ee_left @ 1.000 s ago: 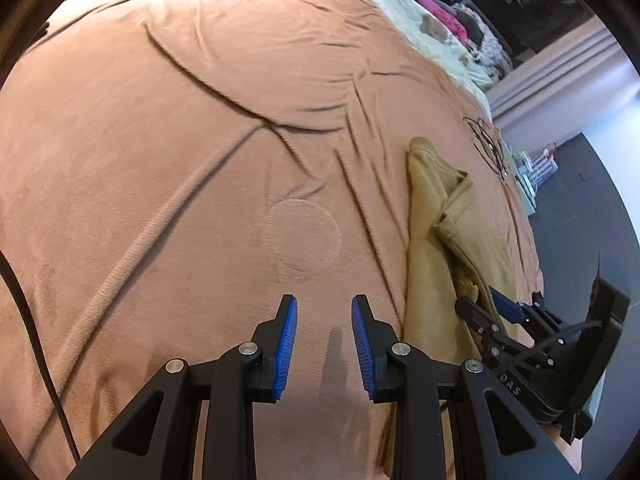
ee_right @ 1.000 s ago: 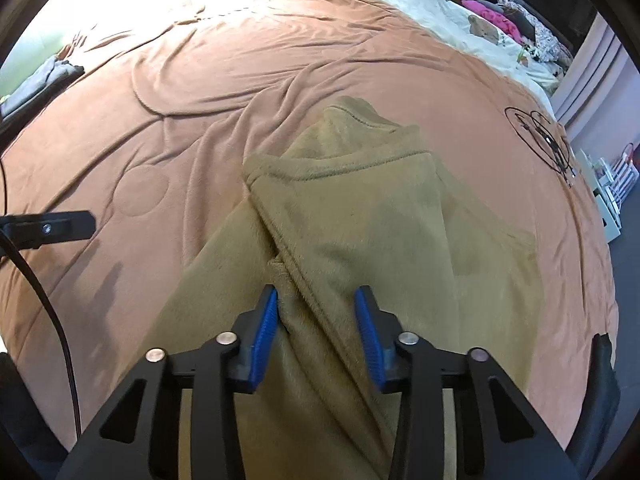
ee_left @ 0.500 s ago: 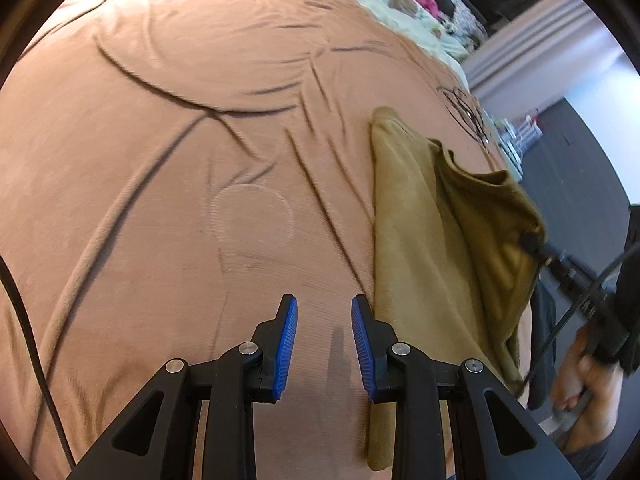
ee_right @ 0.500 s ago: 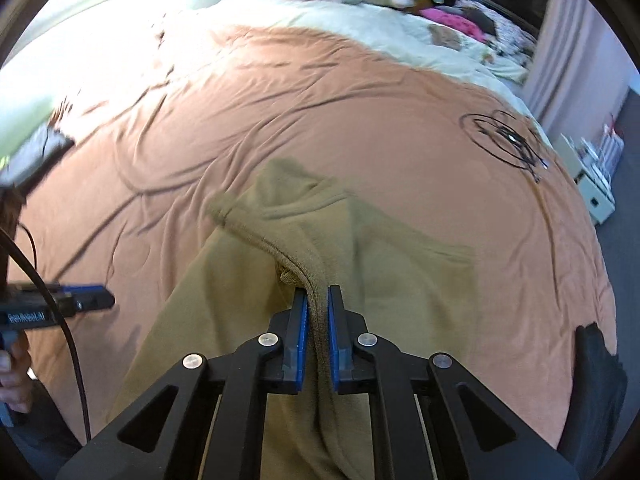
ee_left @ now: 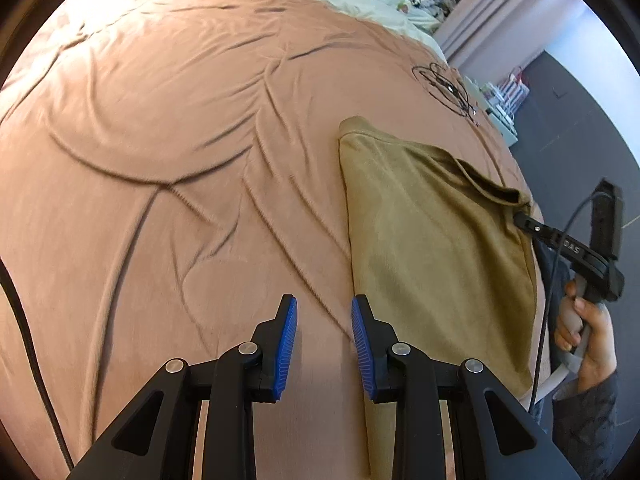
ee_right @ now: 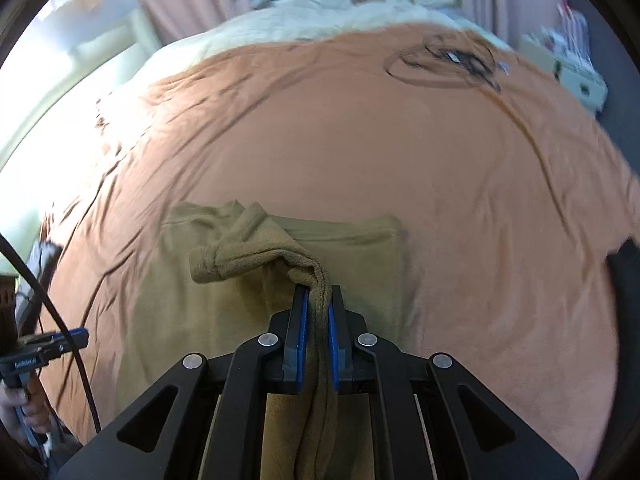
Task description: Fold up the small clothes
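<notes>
**Right gripper clamps a fold of olive cloth on the rust-coloured bedspread**

We see the right gripper (ee_right: 318, 300) with its blue pads (ee_right: 303, 320) pressed together on a bunched ridge of an olive-green garment (ee_right: 224, 320), which runs up out of the jaws and ends in a small rolled lump to the left. The rest of the garment lies flat on a wide rust-orange bedspread (ee_right: 400, 152), near its close edge. From the left wrist camera we find the same garment (ee_left: 432, 248) at the right side of the bedspread (ee_left: 160, 160), one flap lifted at its far right corner where the right gripper (ee_left: 520, 218) bites it; a hand (ee_left: 588, 320) holds that tool's handle beyond the bed's edge. The left gripper (ee_left: 324, 332) hangs over bare bedspread just left of the garment, its jaws apart with nothing between them. In the right wrist view it appears (ee_right: 80, 336) low at the left edge. A loop of black cable (ee_left: 444, 84) lies on the far part of the bedspread, and pale bedding (ee_right: 320, 12) sits beyond it. The right wrist view is blurred.
</notes>
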Demonstrator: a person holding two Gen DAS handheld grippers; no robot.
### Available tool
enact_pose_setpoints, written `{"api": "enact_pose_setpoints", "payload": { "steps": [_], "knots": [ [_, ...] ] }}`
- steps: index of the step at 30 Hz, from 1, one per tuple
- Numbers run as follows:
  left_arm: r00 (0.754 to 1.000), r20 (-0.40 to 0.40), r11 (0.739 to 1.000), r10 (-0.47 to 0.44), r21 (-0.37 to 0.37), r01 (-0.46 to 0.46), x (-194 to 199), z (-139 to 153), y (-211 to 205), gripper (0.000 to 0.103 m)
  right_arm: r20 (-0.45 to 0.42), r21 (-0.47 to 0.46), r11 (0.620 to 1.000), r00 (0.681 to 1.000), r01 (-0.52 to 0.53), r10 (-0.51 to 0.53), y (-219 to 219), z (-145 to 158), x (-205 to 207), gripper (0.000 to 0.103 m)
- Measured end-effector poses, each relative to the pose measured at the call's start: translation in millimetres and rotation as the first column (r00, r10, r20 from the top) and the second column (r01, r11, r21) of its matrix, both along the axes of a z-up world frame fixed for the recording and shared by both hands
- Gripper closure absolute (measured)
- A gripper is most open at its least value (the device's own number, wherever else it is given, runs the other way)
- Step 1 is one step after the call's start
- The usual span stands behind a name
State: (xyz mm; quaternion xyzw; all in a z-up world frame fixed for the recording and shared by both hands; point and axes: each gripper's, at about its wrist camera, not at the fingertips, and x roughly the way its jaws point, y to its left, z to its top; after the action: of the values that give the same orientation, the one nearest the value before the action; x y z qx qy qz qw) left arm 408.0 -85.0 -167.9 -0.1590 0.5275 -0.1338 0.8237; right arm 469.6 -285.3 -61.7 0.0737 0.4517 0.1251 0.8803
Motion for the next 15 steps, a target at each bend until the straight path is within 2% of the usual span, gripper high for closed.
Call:
{"api": "enact_pose_setpoints", "payload": {
  "steps": [3, 5, 7, 9, 14, 15],
  "knots": [
    [1.0, -0.009, 1.0, -0.005, -0.002, 0.005, 10.6, -2.4, -1.4, 0.073, -0.057, 0.024, 0.996, 0.995, 0.085, -0.083, -14.4, -17.4, 11.6, 0.096],
    [1.0, -0.012, 1.0, -0.011, 0.003, 0.011, 16.4, -2.7, -2.9, 0.073, -0.051, 0.103, 0.991, 0.995, 0.087, -0.082, -24.4, -18.9, 9.5, 0.085],
    [1.0, -0.011, 1.0, -0.02, 0.01, 0.02, 22.2, -3.3, -5.2, 0.073, -0.032, 0.134, 0.986, 0.995, 0.094, -0.091, -32.4, -17.6, 5.2, 0.03],
    [1.0, -0.014, 1.0, -0.022, 0.01, 0.022, 29.3, -4.7, -7.8, 0.072, -0.007, 0.136, 0.987, 0.997, 0.083, -0.083, -34.7, -16.4, -0.1, 0.028],
    [0.998, -0.024, 0.999, -0.05, 0.009, 0.05, 48.6, -13.2, -18.5, 0.07, -0.055, 0.086, 0.996, 0.998, -0.038, 0.043, -18.0, -29.2, -4.4, 0.028],
    [0.998, -0.032, 0.998, -0.055, 0.01, 0.055, 53.0, -16.7, -21.0, 0.07, -0.067, 0.049, 0.997, 0.995, -0.067, 0.07, -13.8, -31.9, -0.7, 0.028]
  ]
}}
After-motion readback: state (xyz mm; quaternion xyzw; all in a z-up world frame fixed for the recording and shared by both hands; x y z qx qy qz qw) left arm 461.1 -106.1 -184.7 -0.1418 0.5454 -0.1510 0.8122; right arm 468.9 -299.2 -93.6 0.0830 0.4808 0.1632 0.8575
